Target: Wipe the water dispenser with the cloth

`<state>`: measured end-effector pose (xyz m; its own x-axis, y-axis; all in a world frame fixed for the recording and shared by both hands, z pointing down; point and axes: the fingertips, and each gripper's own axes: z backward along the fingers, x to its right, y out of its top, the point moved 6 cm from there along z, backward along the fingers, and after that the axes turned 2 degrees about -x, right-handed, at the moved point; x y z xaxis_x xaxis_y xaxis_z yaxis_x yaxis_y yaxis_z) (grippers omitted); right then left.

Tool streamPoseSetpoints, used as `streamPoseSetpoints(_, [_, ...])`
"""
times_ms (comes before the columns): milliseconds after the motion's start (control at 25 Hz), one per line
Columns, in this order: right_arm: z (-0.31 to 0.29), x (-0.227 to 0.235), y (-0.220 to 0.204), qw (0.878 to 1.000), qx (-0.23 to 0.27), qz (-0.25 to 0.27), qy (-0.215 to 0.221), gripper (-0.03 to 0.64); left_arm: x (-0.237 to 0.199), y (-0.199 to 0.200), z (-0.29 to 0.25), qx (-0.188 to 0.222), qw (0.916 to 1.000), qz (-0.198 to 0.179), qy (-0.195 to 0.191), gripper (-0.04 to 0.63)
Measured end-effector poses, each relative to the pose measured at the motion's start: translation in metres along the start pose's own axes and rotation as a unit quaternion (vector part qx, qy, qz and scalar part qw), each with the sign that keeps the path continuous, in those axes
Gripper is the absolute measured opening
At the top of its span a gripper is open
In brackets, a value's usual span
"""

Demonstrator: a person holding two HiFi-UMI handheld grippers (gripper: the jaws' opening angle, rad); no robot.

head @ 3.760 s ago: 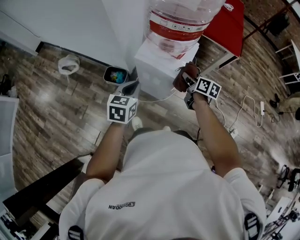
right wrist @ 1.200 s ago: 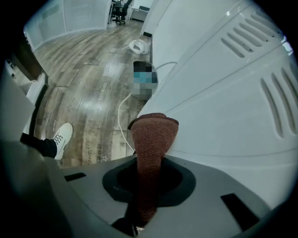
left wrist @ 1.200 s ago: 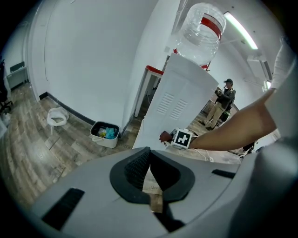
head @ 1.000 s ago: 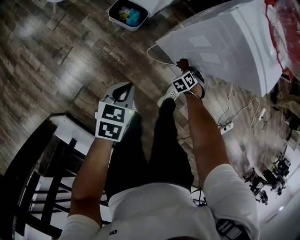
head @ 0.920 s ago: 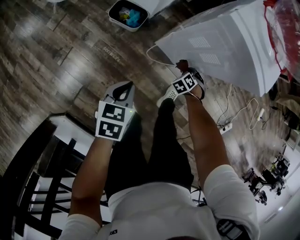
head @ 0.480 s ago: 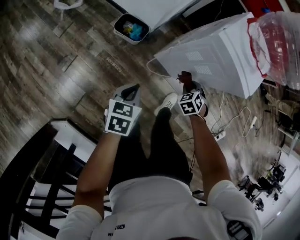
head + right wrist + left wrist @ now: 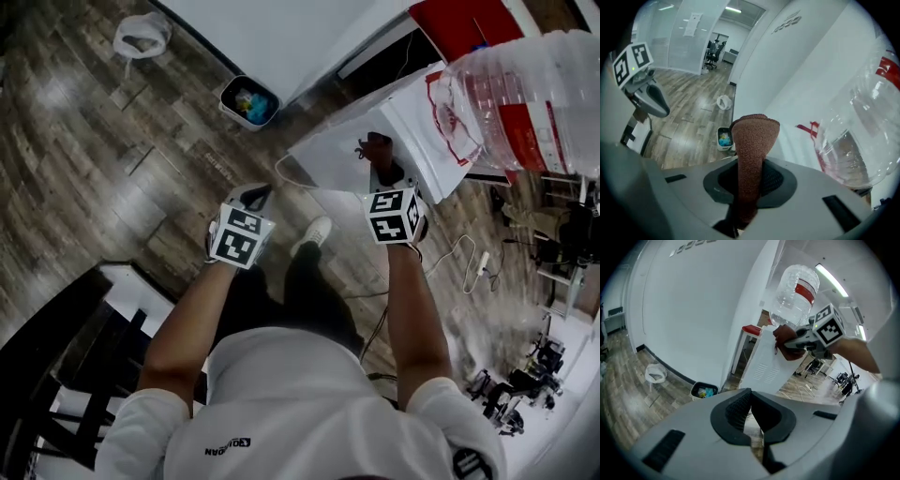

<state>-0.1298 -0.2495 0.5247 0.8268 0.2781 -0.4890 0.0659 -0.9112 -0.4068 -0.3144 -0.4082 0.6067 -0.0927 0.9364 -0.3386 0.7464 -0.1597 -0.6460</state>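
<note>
At the one water dispenser [image 7: 330, 157], right hand-held gripper [image 7: 382, 172] clamps one cloth [image 7: 754, 140]; left hand-held gripper [image 7: 255, 194] jaws together.

The tall white water dispenser [image 7: 328, 159] stands like a wall directly ahead of the right claw [image 7: 377, 162], which clamps a brown knitted cloth [image 7: 754, 136]. Left of the dispenser the wooden floor [image 7: 112, 178] is open up to a small grey bin [image 7: 249, 101]; right of it lies a white cable [image 7: 454, 247].

The right tool [image 7: 379, 169] holds a brown cloth [image 7: 377, 145] against the white water dispenser [image 7: 328, 159]. The left tool [image 7: 256, 195] hangs beside it over the wooden floor [image 7: 112, 159], near a bin [image 7: 249, 101].
</note>
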Motion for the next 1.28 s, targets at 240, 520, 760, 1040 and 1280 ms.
streamPoseSetpoints(240, [0.011,0.036,0.023,0.999,0.006,-0.011,-0.031,0.056,0.007,0.019,0.008,0.021,0.9997,-0.003,-0.008,-0.011])
streamPoseSetpoints(520, [-0.005,0.040,0.039,0.999,0.000,0.016,-0.034,0.057,0.007,0.022,0.007,0.025,0.9997,-0.007,-0.004,-0.011])
streamPoseSetpoints(760, [-0.037,0.016,0.027,1.000,-0.018,0.013,-0.019,0.057,0.004,0.016,0.011,0.016,0.9997,-0.017,0.002,-0.011])
streamPoseSetpoints(1040, [-0.092,-0.024,0.010,0.999,-0.038,0.024,0.010,0.056,-0.018,-0.004,-0.002,0.002,0.9998,0.008,0.015,-0.011])
streamPoseSetpoints(1280, [-0.148,-0.060,-0.016,0.996,-0.059,0.053,0.033,0.057,-0.030,-0.013,-0.019,0.004,0.9992,0.030,0.027,-0.011])
